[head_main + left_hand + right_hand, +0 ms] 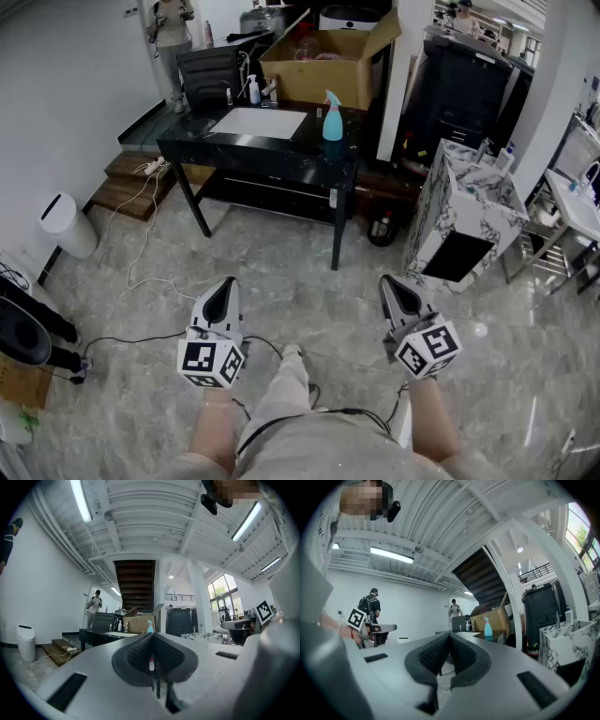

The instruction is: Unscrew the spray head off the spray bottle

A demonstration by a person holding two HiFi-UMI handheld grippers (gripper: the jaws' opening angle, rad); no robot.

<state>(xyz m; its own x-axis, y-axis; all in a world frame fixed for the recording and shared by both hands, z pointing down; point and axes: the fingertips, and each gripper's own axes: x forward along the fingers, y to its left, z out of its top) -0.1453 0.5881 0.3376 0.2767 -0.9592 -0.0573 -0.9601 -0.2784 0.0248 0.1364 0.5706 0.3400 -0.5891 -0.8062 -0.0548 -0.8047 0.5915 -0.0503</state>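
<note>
The task has not begun: the spray bottle (332, 117) stands capped on the black table (187, 142), well away. The left gripper (223, 292) and right gripper (395, 292) are both clenched on nothing.

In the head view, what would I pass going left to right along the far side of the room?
white bin → power strip on the wooden step → white panel on the black table → blue spray bottle → marble-patterned cabinet

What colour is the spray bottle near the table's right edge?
The spray bottle is light blue; head view shows it best.
</note>
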